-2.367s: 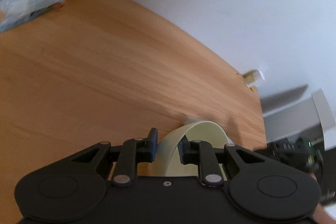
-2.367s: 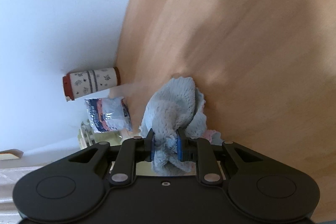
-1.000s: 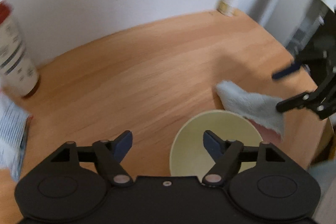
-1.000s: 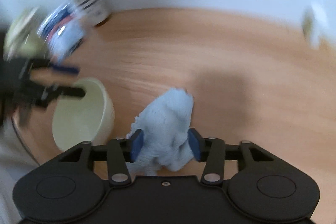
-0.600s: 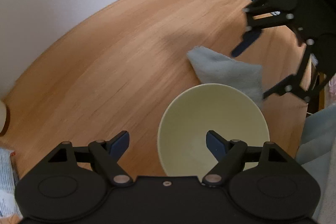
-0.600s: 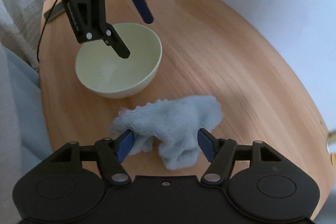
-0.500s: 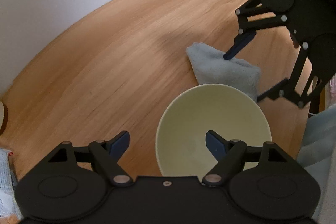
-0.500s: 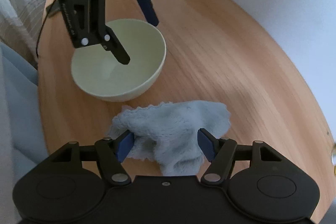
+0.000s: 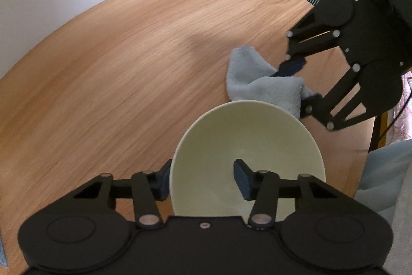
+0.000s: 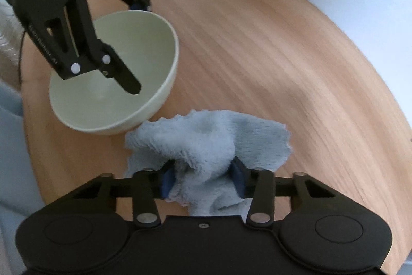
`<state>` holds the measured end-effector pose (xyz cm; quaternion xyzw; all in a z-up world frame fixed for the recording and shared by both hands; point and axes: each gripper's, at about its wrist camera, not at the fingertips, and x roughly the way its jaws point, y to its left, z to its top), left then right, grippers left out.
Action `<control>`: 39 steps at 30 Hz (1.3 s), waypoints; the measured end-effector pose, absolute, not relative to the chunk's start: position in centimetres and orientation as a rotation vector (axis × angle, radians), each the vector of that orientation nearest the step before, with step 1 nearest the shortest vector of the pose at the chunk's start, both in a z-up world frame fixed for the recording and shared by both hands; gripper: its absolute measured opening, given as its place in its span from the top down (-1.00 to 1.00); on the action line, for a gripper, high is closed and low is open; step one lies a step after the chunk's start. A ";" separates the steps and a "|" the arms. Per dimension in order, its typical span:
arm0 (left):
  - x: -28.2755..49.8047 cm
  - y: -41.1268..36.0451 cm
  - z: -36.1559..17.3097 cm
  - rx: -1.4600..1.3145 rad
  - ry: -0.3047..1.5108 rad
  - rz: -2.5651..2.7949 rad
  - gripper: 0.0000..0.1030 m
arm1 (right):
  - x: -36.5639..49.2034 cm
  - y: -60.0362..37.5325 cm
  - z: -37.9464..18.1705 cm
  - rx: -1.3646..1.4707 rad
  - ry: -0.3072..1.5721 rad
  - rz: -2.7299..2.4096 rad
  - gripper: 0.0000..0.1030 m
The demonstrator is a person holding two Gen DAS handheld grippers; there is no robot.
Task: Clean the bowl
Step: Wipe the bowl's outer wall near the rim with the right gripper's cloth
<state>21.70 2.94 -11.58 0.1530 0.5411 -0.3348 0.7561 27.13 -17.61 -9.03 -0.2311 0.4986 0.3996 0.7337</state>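
Left gripper point(image 9: 203, 181) jaws part-spread astride near-left rim of pale bowl point(image 9: 247, 146), one finger inside, one outside. Right gripper point(image 10: 203, 178) pinching bunched blue cloth point(image 10: 211, 143). Cloth lies on wooden table point(image 9: 116, 63), touching bowl's right side.

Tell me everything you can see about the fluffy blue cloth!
The cloth is pale blue and fuzzy like a towel, with wavy edges. It lies crumpled on the wooden table, bunched up into a soft hump. The right gripper has its two fingers squeezing in on the bunched middle. One corner sits right beside the cream bowl, maybe touching its side. It looks dry and clean, though small stains would be hard to tell.
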 end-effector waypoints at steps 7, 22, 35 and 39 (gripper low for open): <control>22.0 4.0 -11.6 0.273 1.174 -0.672 0.46 | 28.9 -21.5 -8.8 -0.175 1.232 0.707 0.54; 20.1 9.4 -12.1 -0.118 1.227 -0.519 0.82 | 26.7 -26.4 -12.4 0.470 1.269 0.587 0.54; 16.0 11.7 -12.3 -0.476 1.156 -0.322 0.79 | 27.6 -25.9 -15.0 0.901 1.291 0.570 0.54; 15.0 12.2 -12.2 -0.576 1.131 -0.272 0.76 | 28.4 -24.0 -15.3 0.967 1.319 0.581 0.54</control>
